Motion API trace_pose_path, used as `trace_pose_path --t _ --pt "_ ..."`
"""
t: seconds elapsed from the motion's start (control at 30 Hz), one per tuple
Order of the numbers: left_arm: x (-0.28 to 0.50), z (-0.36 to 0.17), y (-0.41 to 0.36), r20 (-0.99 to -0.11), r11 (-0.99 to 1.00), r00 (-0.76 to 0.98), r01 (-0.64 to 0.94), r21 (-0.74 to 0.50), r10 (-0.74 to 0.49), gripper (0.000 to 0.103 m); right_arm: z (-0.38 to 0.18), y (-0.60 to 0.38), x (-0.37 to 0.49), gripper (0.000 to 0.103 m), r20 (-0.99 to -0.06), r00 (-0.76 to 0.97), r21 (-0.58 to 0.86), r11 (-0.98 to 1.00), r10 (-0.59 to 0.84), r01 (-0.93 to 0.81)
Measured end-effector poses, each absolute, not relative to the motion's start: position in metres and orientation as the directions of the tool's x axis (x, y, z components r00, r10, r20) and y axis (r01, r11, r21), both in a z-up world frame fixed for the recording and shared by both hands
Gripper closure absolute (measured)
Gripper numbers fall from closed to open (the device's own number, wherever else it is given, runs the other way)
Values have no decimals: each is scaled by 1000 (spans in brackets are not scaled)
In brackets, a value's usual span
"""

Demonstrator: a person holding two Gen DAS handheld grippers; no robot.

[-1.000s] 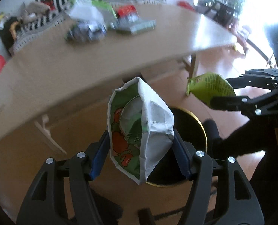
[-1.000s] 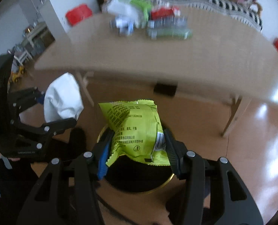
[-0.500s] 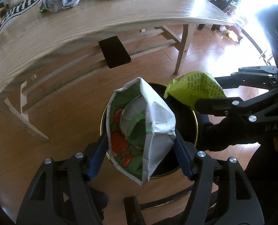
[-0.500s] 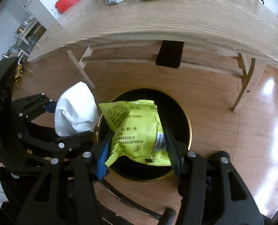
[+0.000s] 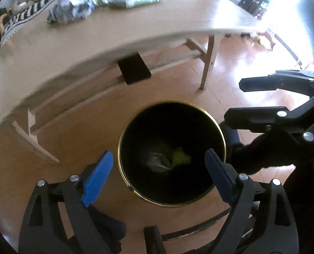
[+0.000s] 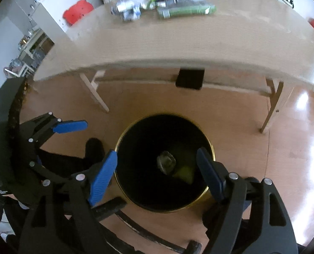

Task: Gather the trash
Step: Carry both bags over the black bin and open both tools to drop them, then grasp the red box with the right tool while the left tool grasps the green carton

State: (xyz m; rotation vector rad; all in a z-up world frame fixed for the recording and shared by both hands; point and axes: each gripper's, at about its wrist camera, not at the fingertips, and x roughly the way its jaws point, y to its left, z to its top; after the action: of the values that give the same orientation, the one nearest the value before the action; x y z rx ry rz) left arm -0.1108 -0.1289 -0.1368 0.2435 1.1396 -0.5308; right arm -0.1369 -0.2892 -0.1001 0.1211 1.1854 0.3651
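Note:
A black bin with a gold rim (image 5: 120, 148) (image 6: 117, 146) stands on the wooden floor below both grippers. At its bottom lie a white crumpled bag (image 5: 157, 162) (image 6: 166, 162) and a yellow-green snack packet (image 5: 181, 157) (image 6: 185, 172). My left gripper (image 5: 158, 177) hangs over the bin, its jaws opening, with nothing between the blue pads. My right gripper (image 6: 156, 175) is above the bin too, jaws opening and empty; it also shows at the right of the left wrist view (image 5: 234, 100). One blue pad (image 6: 70, 126) of the left gripper shows in the right wrist view.
A wooden table (image 5: 114, 40) (image 6: 199, 42) stands beyond the bin, with more wrappers (image 5: 70, 12) (image 6: 127, 10) and a green packet (image 5: 135, 0) (image 6: 186, 10) at its far side. Its legs (image 5: 207, 63) (image 6: 271, 108) flank the bin. A dark box (image 5: 133, 71) hangs under the tabletop.
Both grippers have opened wide. The white-and-green bag left the left gripper and the yellow-green packet left the right one; both now lie inside the bin.

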Motion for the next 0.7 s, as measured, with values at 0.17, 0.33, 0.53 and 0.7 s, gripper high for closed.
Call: trace_pose_path --t 0.17,0.33,0.53,0.7 --pt "-88 -91 -110 -849 886 424 452 -103 -315 11 -59 -299 -123 20 -821 435 306 929 369 -208" --pt "-39 -45 -93 -797 931 531 352 -99 -286 10 -10 -313 -75 17 -751 546 335 927 372 -170" --pt "52 -12 -87 -757 963 603 235 -131 -250 10 5 -332 19 17 -699 574 489 871 427 -51" --pt "113 -24 -80 -767 976 607 172 -130 -209 10 -23 -339 90 23 -713 535 571 819 454 65"
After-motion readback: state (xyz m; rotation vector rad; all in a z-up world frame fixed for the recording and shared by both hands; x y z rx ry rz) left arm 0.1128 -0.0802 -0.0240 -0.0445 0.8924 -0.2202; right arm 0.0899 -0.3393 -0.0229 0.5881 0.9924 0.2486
